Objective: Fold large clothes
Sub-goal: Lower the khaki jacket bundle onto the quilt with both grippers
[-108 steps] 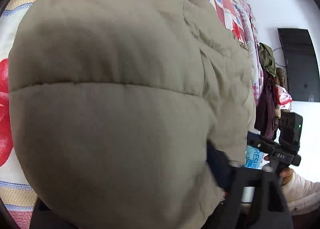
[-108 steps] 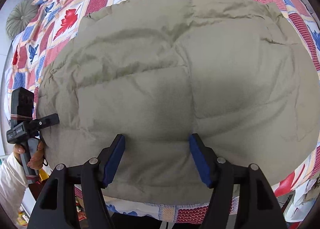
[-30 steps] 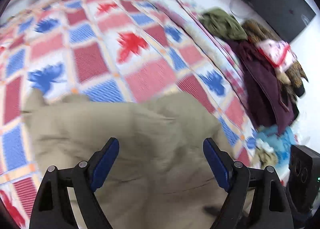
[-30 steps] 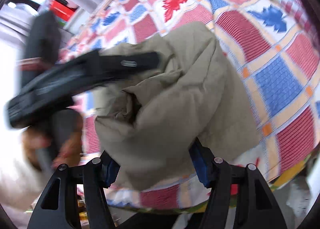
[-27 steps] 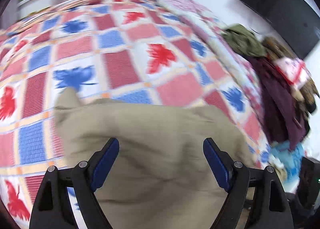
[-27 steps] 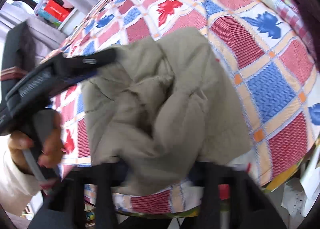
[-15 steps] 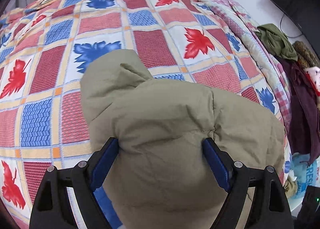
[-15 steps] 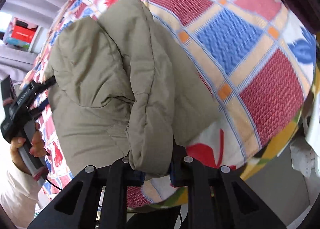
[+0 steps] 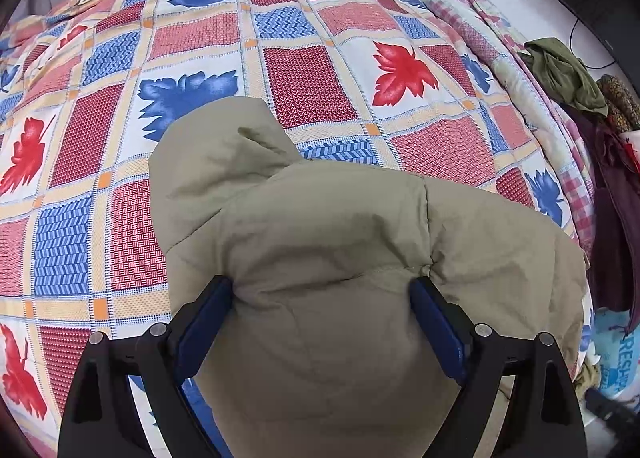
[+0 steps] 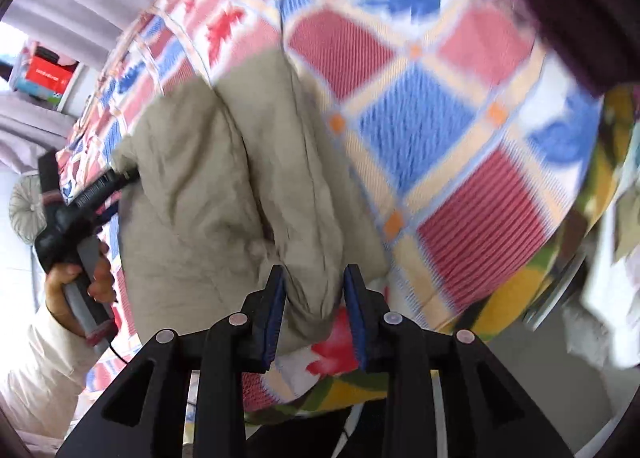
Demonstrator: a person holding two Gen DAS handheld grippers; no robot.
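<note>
Where the khaki padded coat [image 9: 340, 258] lay spread wide over the bed [image 9: 304, 69] a few seconds ago, it is now bunched into a thick folded bundle at the bed's near edge, close to the near right corner. The left claw [image 9: 320, 322] has come down over it and points steeply down, its jaws wide and opening a little further, with the coat's bulging fold filling the gap and touching both blue pads [image 9: 204, 322]. The right claw [image 10: 314, 310], clamped tight on the coat's end half a second ago, is opening; a hanging fold of the coat [image 10: 240, 193] sits between its fingers, and whether the pads grip it cannot be told. In the right view a hand [image 10: 76, 278] in a pale sleeve [image 10: 44, 354] holds the left tool's handle beside the bundle. Past the bed's far right edge lies a heap of dark clothes [image 9: 592, 109]
</note>
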